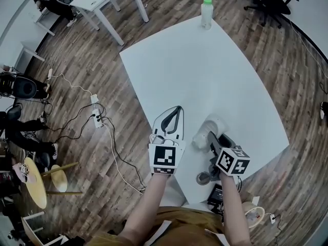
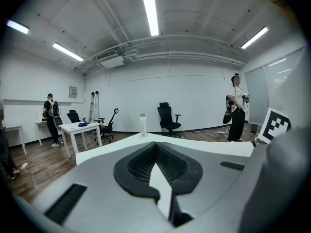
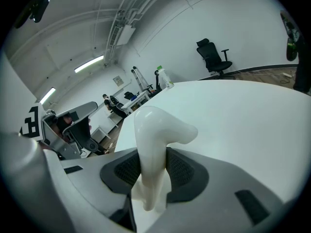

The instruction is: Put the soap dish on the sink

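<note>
A white, curved soap dish (image 1: 209,130) is held just above the white table (image 1: 205,70) near its front edge. My right gripper (image 1: 212,139) is shut on it. In the right gripper view the soap dish (image 3: 156,130) stands upright between the dark pads, its rounded top bent to the right, with the right gripper (image 3: 153,165) clamped on its lower part. To its left my left gripper (image 1: 173,118) lies low over the table, jaws closed to a point with nothing in them. In its own view the left gripper (image 2: 156,152) has its pads meeting at the far end.
A bottle with a green cap (image 1: 206,13) stands at the table's far edge, also seen as the bottle (image 2: 143,125). Cables and a power strip (image 1: 96,118) lie on the wood floor to the left. A person (image 2: 236,108) stands far off to the right, and office chairs (image 2: 167,119) stand beyond.
</note>
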### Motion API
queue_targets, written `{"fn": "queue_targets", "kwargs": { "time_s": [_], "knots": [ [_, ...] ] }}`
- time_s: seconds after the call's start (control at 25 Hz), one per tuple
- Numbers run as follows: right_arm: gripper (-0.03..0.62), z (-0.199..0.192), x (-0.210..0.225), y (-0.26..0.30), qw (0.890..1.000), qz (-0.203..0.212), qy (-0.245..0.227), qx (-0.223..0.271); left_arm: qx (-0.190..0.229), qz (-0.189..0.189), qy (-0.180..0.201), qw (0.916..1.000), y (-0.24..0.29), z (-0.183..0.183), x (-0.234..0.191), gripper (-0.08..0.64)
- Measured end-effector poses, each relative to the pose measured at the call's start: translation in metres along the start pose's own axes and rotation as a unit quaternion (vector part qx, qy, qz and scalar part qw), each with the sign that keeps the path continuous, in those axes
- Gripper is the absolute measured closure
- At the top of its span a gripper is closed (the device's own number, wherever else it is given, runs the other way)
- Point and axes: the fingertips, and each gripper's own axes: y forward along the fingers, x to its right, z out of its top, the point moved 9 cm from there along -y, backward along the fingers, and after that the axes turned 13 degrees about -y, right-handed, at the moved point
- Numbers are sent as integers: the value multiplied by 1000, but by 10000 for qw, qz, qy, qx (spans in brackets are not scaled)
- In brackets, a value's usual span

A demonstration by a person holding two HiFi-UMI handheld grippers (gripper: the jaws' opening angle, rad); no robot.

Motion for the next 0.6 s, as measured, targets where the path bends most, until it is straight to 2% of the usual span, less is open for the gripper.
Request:
{"fn": "queue_targets", "kwargs": {
  "time_s": [0.32, 0.6],
  "knots": [
    [446, -7, 9, 4, 9991, -196, 316, -197, -51, 33, -15, 10000, -2, -4, 0, 554],
    [445, -10, 9, 7, 9984, -424, 173, -346, -53, 44, -50, 10000, -3, -5, -2, 554]
  ]
}}
